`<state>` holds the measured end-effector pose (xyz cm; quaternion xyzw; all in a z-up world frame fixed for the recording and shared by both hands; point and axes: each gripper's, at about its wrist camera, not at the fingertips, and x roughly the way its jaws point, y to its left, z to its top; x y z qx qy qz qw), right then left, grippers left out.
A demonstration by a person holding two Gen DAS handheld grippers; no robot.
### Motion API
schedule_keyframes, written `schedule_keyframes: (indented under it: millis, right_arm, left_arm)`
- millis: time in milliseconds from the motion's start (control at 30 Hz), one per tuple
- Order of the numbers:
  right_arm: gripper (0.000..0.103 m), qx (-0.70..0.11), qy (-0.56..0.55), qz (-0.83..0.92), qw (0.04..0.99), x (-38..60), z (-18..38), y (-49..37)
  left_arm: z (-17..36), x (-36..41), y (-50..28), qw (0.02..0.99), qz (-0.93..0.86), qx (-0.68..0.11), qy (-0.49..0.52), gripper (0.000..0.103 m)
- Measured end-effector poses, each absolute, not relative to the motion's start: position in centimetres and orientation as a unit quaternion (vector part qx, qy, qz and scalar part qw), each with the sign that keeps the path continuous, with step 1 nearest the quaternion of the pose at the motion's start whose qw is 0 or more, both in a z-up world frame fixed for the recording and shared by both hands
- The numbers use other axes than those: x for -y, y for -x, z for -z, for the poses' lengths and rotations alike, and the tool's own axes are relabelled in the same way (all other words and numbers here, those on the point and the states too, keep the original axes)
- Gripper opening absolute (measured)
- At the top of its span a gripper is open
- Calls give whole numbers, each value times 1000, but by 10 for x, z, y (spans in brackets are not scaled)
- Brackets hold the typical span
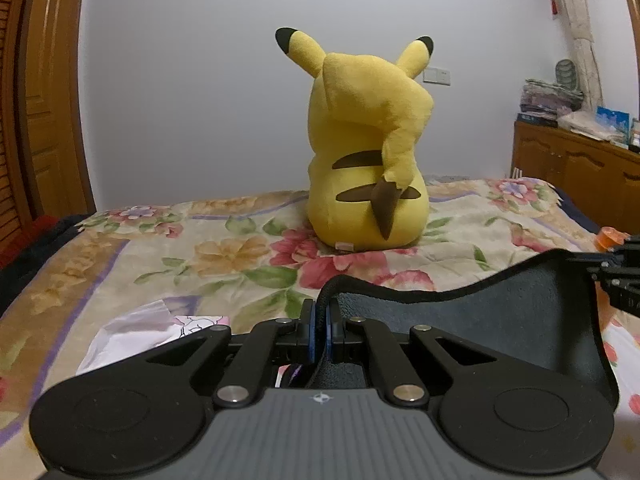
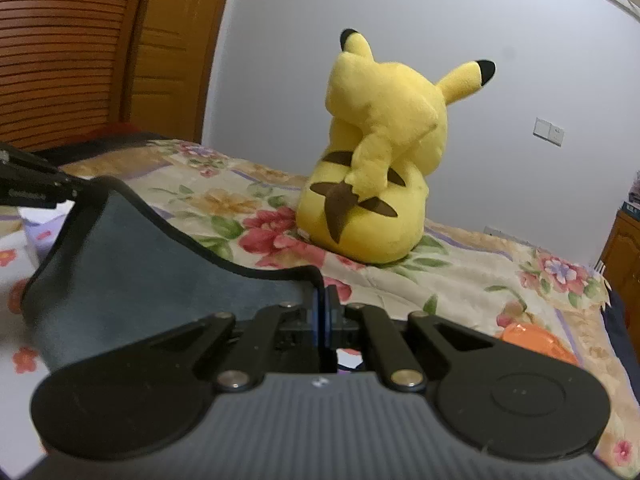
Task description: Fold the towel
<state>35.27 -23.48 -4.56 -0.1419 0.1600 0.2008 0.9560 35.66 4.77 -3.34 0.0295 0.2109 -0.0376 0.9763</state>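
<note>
— What is being shown in the left wrist view?
— The towel (image 1: 480, 320) is being pinched at its corner by the closed left gripper (image 1: 320, 330); it is sagging toward 3 o'clock, above the floral bedspread (image 1: 160, 248); a plush toy (image 1: 366, 152) is being seen at 12 o'clock.

— And in the right wrist view?
— The towel's (image 2: 132, 264) other corner is being clamped by the closed right gripper (image 2: 325, 320); cloth is being stretched toward 9 o'clock.

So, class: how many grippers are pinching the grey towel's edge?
2. The left gripper clamps one corner of the towel; the right gripper clamps the other corner.
</note>
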Motion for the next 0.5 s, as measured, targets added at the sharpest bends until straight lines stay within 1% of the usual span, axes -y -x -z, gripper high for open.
schedule_keyframes:
  millis: [500]
  right_arm:
    - [4, -199, 129, -176, 955, 234, 89, -387]
  left_arm:
    - [83, -46, -403, 967, 18, -250, -39, 8]
